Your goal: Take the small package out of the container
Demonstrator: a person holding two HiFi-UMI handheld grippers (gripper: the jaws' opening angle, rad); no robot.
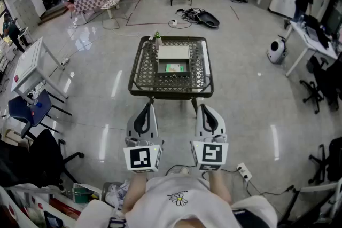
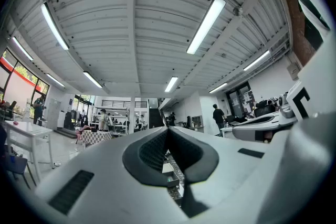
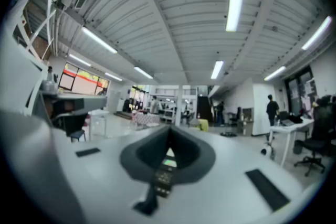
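**Package not yet reached: both tools held shut, well short of the worktop**

The left tool and the right tool are seen low in the middle of the head view. They are held side by side, and both are pointed toward the dark wire worktop in the middle of the frame. In each tool's own view the two jaws are pressed together. Nothing is held between them, so both tools are shut and empty.

The white container is set on the worktop, toward its far side. A small green package can be seen lying in the near part of the container. A small bottle is stood at the far left corner of the worktop, apart from the container.

Both tools are well apart from the package, with bare floor between them and the worktop. The taking-out step looks not yet begun; only the reach toward the worktop is in hand.

For the next move, a tool would likely need to be carried forward over the worktop. Its jaws would have to be opened wide enough for the package. Then it would need to be tipped down into the container, closed on the package and lifted out. The other tool may be needed to keep the container from sliding.
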